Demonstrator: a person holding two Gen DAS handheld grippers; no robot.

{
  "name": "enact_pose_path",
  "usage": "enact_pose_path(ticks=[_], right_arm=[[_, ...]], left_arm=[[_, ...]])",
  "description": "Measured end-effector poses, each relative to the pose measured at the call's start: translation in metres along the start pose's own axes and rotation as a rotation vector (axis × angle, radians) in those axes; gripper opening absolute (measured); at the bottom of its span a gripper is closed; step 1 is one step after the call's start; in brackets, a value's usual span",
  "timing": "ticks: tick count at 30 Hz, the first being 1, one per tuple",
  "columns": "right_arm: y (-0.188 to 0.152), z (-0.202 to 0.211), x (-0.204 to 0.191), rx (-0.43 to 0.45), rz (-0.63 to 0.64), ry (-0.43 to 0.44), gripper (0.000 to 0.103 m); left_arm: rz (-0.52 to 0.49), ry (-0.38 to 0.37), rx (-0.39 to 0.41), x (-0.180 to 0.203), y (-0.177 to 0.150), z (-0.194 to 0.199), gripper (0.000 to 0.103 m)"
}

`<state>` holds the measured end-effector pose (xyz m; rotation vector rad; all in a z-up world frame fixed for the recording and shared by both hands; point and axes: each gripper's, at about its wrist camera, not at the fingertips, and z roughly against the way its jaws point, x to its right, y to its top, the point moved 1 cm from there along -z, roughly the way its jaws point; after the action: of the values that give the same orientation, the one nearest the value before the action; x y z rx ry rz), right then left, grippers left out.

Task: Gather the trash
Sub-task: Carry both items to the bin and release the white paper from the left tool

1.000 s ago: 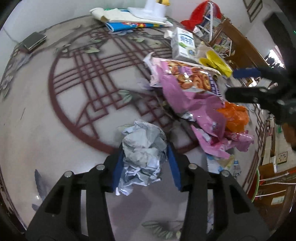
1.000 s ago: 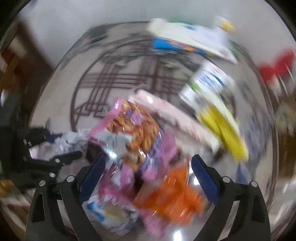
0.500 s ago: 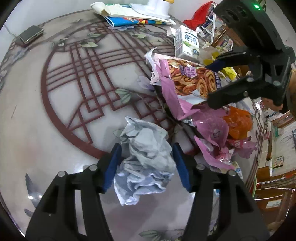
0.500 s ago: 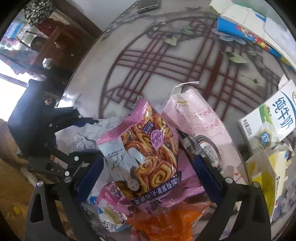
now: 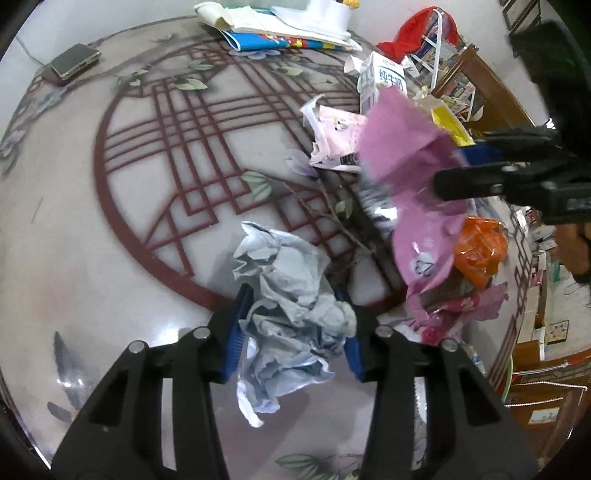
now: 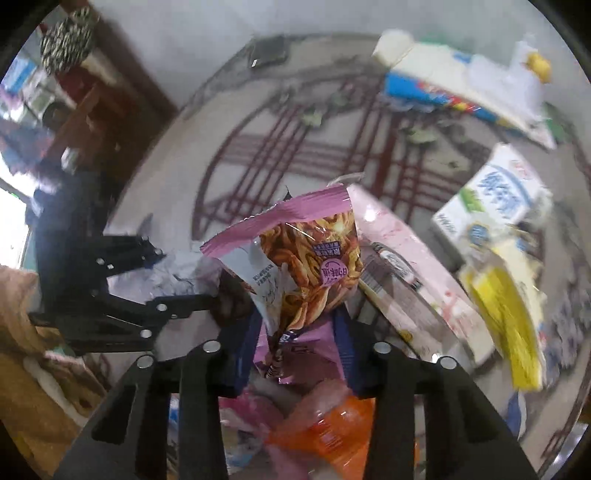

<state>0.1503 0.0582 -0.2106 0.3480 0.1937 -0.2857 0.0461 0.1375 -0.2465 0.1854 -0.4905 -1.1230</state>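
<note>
My left gripper (image 5: 295, 321) is shut on a crumpled grey-white paper ball (image 5: 291, 310), held over the patterned round table (image 5: 110, 229). My right gripper (image 6: 299, 343) is shut on a pink snack bag (image 6: 299, 266) printed with brown twists and lifts it off the trash pile; the same bag shows from behind in the left wrist view (image 5: 410, 173). The right gripper also shows in the left wrist view (image 5: 461, 166) at the right. The left gripper shows in the right wrist view (image 6: 177, 277) at the left, beside the bag.
The pile holds an orange wrapper (image 5: 480, 247), a pale pink packet (image 5: 332, 136), a milk carton (image 5: 384, 81), a yellow packet (image 6: 506, 325) and more pink wrappers (image 5: 461, 314). Books and papers (image 5: 280, 26) lie at the far edge, a phone (image 5: 72, 62) far left. Wooden furniture (image 5: 480, 92) stands right.
My right gripper has closed on the pink snack bag and raised it off the pile. My left gripper still holds the paper ball, shifted slightly.
</note>
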Motion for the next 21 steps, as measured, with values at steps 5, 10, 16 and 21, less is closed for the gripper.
enact_pose_path(ticks=[5, 10, 16, 21], right_arm=[[-0.013, 0.048, -0.018, 0.16, -0.147, -0.082, 0.037], [-0.044, 0.104, -0.043, 0.374, -0.335, -0.251, 0.037], [-0.095, 0.135, -0.07, 0.488, -0.532, -0.365, 0.037], [-0.139, 0.156, -0.076, 0.538, -0.646, -0.421, 0.037]], left_arm=[[-0.01, 0.009, 0.063, 0.0, 0.006, 0.022, 0.043], [-0.075, -0.005, 0.13, 0.02, 0.01, 0.046, 0.043], [-0.173, -0.062, 0.186, 0.059, 0.01, 0.07, 0.043], [-0.241, -0.105, 0.22, 0.095, 0.007, 0.086, 0.043]])
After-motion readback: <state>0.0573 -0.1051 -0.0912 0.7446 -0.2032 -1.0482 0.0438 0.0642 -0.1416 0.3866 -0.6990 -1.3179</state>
